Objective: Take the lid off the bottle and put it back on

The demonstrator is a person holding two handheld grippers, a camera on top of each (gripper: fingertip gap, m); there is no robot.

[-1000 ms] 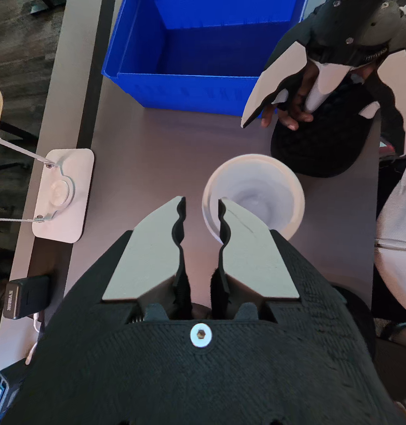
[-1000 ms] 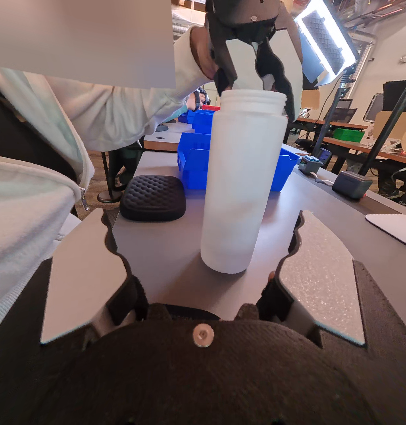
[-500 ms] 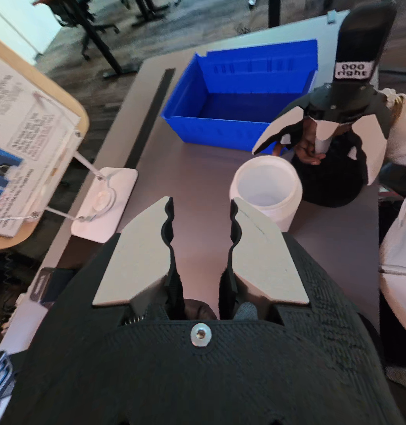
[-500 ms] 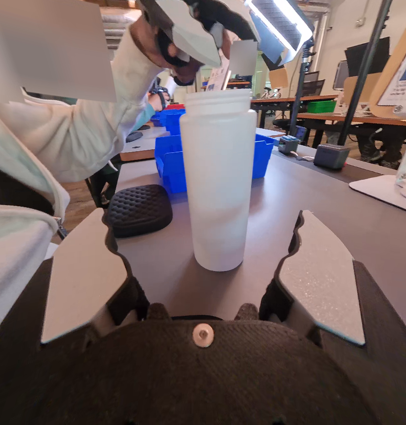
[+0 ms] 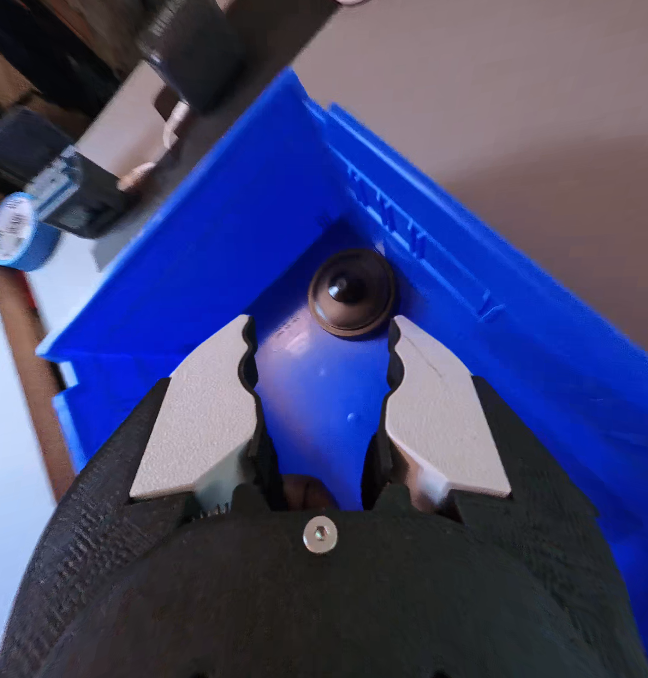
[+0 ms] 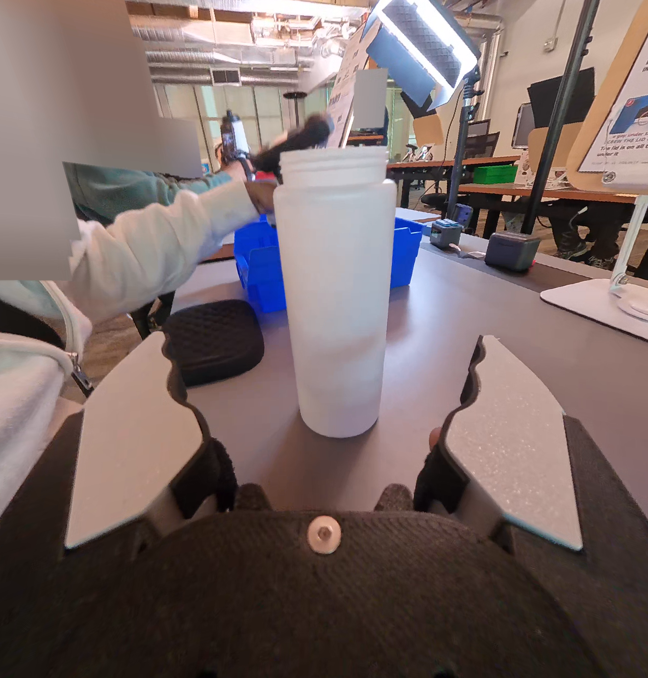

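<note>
While R tool point(image 6: 324, 370) wide apart facing uncapped bottle point(image 6: 336, 293), L tool point(image 5: 319, 334) apart, angled over lid point(image 5: 351, 293) in bin point(image 5: 212, 257).

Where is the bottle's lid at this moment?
In the left wrist view, the dark lid lies on the floor of the blue bin, in its far corner, just ahead of the open left gripper.

bottle point(image 6: 337, 293): frosted matt white plastic | bin point(image 5: 219, 257): glossy smooth blue plastic | lid point(image 5: 351, 293): shiny dark plastic | table point(image 6: 461, 330): matt grey | pad point(image 6: 214, 339): black, dimpled
</note>
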